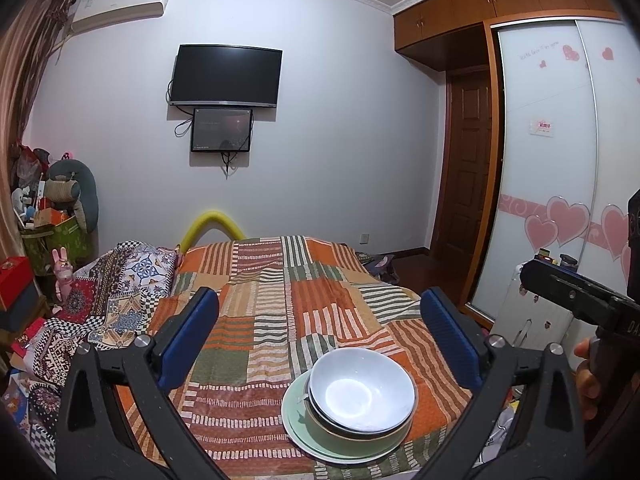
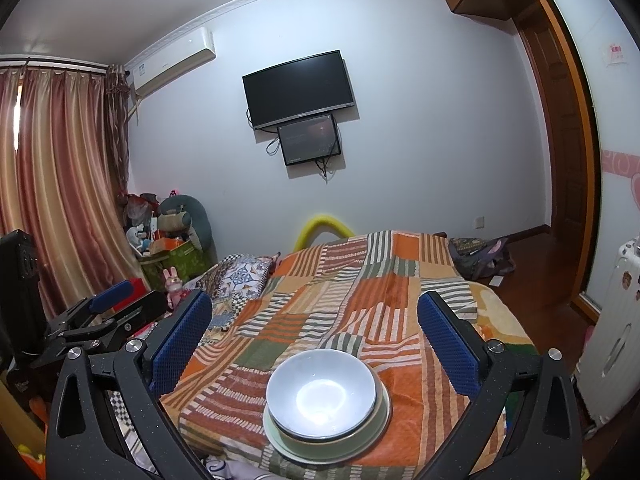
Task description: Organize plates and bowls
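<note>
I held both the left gripper and the right gripper wide and empty, clear of the crockery. The glossy white round bowl sat nested mouth-up in a green bowl on a pale green plate, stacked to stay compact, at six o'clock on the striped patchwork bedspread. Being round, the stack showed no long axis.

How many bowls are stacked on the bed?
2 can be seen: a white bowl on top, nested in a green bowl, which sits on a pale green plate. More could be hidden between them.
</note>
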